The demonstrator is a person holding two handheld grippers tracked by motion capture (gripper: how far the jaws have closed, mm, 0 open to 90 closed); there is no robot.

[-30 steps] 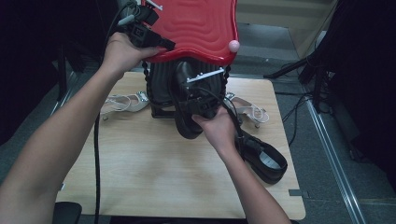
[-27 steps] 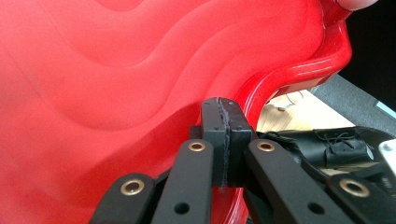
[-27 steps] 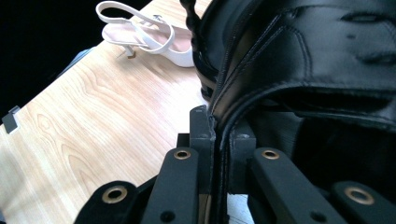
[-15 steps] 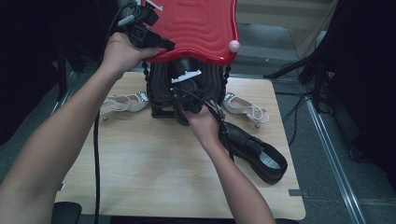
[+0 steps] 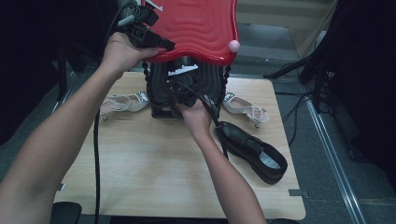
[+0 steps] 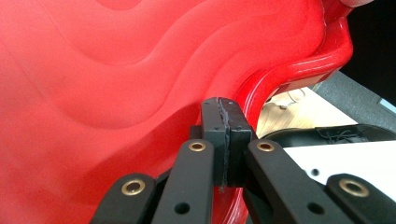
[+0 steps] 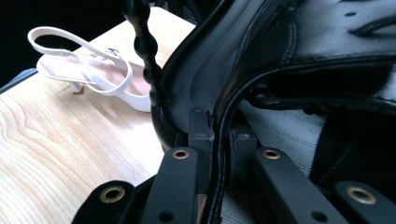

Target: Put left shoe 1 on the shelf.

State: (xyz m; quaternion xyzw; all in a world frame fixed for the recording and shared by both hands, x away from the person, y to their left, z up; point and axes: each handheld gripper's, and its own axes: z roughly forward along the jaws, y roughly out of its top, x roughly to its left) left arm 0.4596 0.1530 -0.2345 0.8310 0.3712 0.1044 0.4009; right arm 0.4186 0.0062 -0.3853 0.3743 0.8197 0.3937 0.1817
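With the left gripper (image 5: 161,44) pinching the red lid (image 5: 196,28) up, the right gripper (image 7: 217,135), clamping a black shoe's (image 7: 280,60) rim, is easing it into the far box (image 5: 161,93) — I'd go slow.

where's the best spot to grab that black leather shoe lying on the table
Grip the black leather lace-up shoe by the rim of its open heel collar, coming down from above. It lies upright on the pale wooden table, opening facing up, so one jaw can slip inside that thin edge.

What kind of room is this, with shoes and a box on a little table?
Probably a lab or recording studio rather than a home or shop. A small wooden table stands on grey floor in a dark room, cables trail beside it, and black stands surround the shoes and the red-lidded box.
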